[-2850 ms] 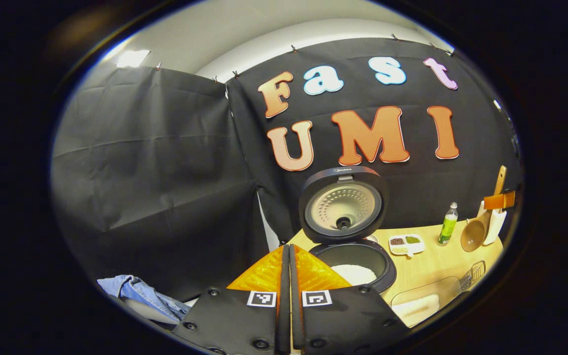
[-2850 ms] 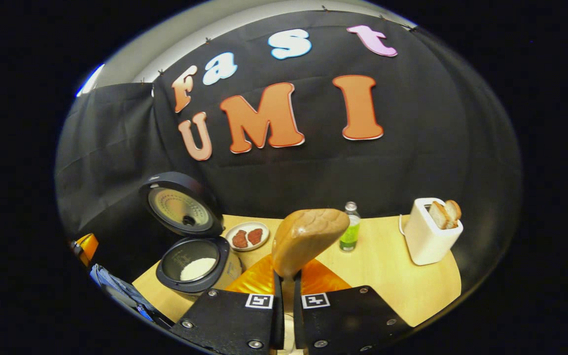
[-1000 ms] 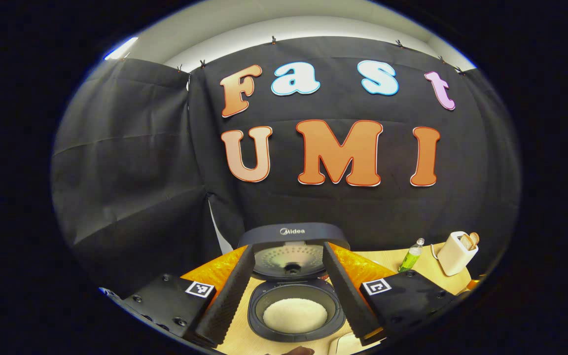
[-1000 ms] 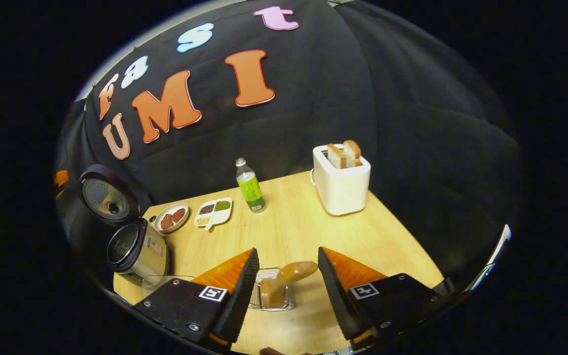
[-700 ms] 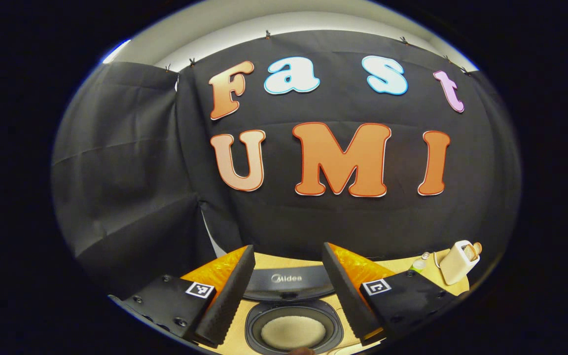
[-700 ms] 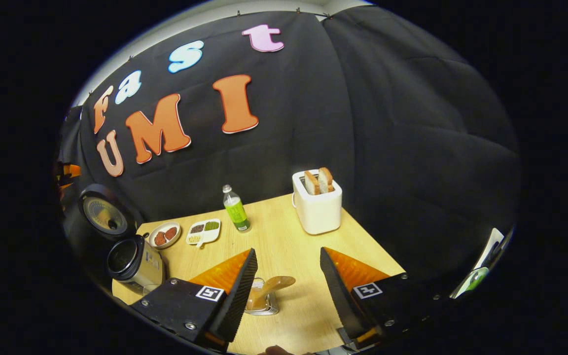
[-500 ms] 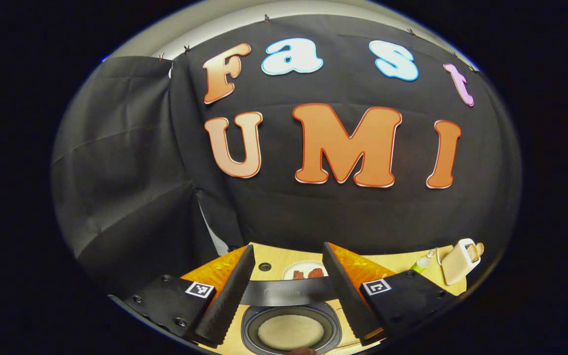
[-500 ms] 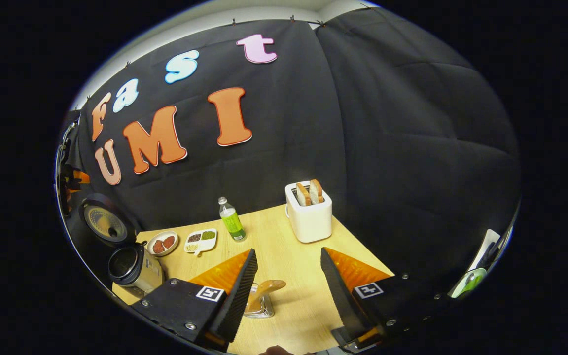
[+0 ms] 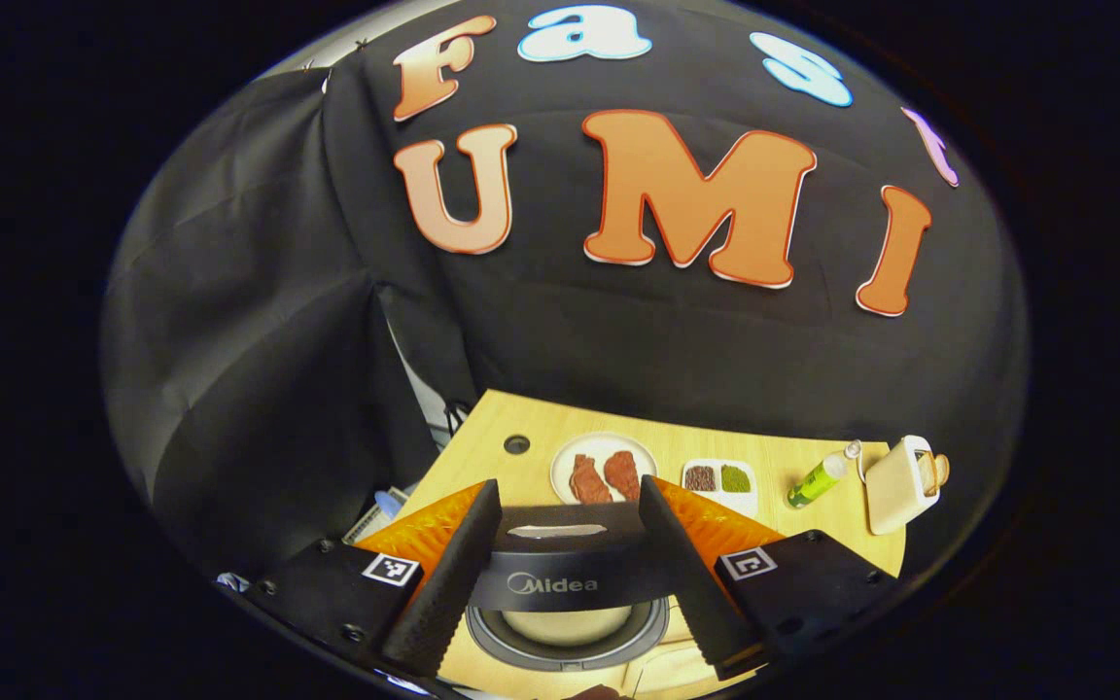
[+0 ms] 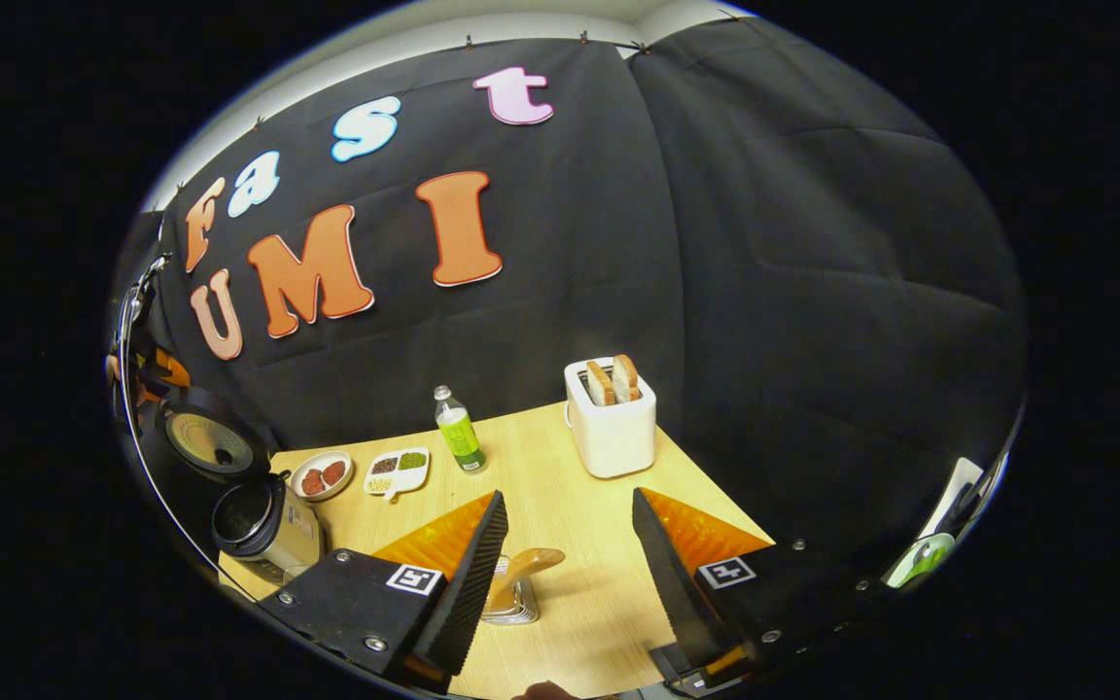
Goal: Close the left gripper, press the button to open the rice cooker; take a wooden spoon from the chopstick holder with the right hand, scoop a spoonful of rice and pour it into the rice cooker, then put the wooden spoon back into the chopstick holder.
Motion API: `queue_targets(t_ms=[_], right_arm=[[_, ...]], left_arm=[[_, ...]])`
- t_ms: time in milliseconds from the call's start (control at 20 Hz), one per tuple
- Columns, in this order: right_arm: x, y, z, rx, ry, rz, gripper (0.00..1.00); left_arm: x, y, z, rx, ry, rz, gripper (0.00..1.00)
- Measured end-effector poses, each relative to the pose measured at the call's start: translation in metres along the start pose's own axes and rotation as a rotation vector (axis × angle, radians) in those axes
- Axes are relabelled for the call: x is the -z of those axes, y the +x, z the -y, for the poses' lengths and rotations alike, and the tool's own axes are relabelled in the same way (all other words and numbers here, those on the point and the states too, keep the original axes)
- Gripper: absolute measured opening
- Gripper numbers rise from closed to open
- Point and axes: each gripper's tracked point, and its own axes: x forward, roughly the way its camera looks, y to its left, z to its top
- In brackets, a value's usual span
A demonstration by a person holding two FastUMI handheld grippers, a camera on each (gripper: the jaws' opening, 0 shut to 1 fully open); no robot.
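Left hand-held gripper [image 9: 568, 574]: was seen with its fingers spread wide, empty, poised over the rice cooker [image 9: 568, 608].
Rice cooker: was placed at the near left part of the desk [image 9: 774, 457]; in the left gripper view its dark lid [image 9: 560, 564] was tilted partway over the pot, between the fingers, though contact could not be judged; rice [image 9: 568, 624] was glimpsed under the lid.
Right hand-held gripper [image 10: 562, 564]: was held open and empty above the desk.
Wooden spoon [image 10: 519, 566]: was seen standing in the chopstick holder [image 10: 507, 605], bowl up and leaning right, just beside the left finger.
Also on the desk: a plate [image 9: 604, 469] with two reddish pieces, a divided dish [image 9: 719, 481], a green bottle [image 10: 459, 430] and a white toaster [image 10: 611, 416] with two bread slices, all well apart from the holder.
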Motion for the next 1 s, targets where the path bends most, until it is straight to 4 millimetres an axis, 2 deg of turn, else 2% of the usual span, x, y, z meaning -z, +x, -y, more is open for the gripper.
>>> queue_targets(t_ms=[100,150,250,300,400,550,700,800,850,1000], right_arm=[[0.003,0.002,-0.012,-0.027,-0.015,-0.011,0.81],[0.005,0.004,-0.017,-0.04,-0.023,-0.018,0.81],[0.007,0.007,-0.03,-0.07,-0.035,-0.028,0.81],[0.007,0.008,-0.036,-0.084,-0.04,-0.03,0.81],[0.011,0.012,-0.051,-0.127,-0.05,-0.051,0.81],[0.021,0.016,-0.068,-0.164,-0.073,-0.074,0.81],[0.027,0.016,-0.084,-0.199,-0.099,-0.088,0.81],[0.032,0.016,-0.093,-0.22,-0.111,-0.099,0.81],[0.036,0.015,-0.1,-0.237,-0.112,-0.116,0.81],[0.042,0.016,-0.12,-0.274,-0.129,-0.133,0.81]], left_arm=[[0.035,-0.01,0.0,0.008,-0.019,-0.133,0.9],[0.054,-0.012,0.005,0.023,-0.029,-0.193,0.98],[0.085,-0.011,0.003,0.031,-0.037,-0.284,0.95],[0.099,-0.01,0.003,0.036,-0.037,-0.329,1.0],[0.126,-0.002,0.005,0.036,-0.05,-0.398,0.9],[0.167,0.004,0.004,0.021,-0.049,-0.471,0.9],[0.201,0.019,0.008,-0.003,-0.036,-0.538,0.9],[0.217,0.024,0.009,-0.02,-0.07,-0.602,0.9],[0.213,0.024,0.008,-0.03,-0.075,-0.561,0.92],[0.217,0.029,0.009,-0.05,-0.094,-0.571,0.98]])
